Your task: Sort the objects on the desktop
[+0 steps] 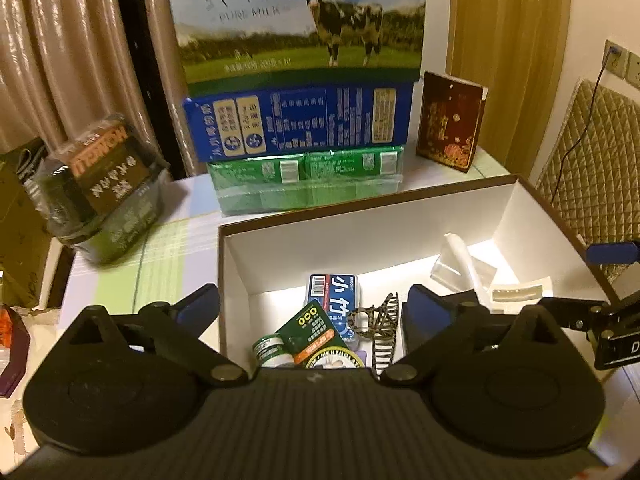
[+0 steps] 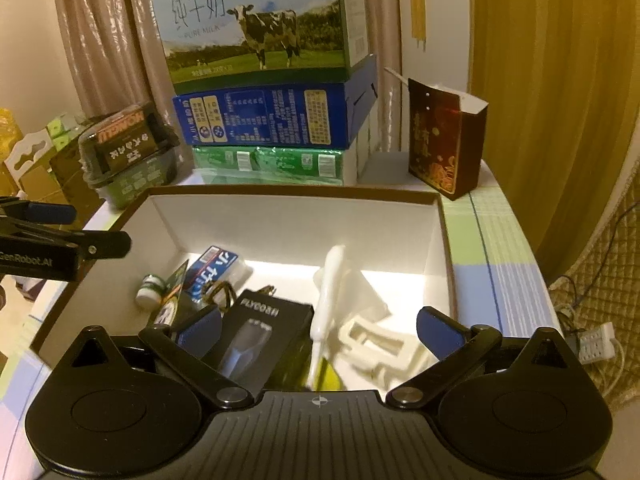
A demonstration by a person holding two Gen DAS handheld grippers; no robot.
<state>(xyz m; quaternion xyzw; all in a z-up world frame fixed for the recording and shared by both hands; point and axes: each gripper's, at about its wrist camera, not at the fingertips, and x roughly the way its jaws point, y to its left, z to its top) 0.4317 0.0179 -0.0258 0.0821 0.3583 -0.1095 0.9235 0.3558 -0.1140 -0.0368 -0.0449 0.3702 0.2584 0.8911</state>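
Right wrist: one box [image 2: 436, 240], one black carton [image 2: 256, 332], two open tools [image 2: 318, 326].

box [image 2: 296, 200] on table [image 2: 500, 248] | cartons [image 2: 260, 120] behind | hair clip [image 1: 380, 320] inside

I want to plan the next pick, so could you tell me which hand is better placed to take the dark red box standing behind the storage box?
Probably the right. The dark red box stands off the far right corner of the storage box, on the right tongs' side, and they are open and empty. The left tongs sit further away.
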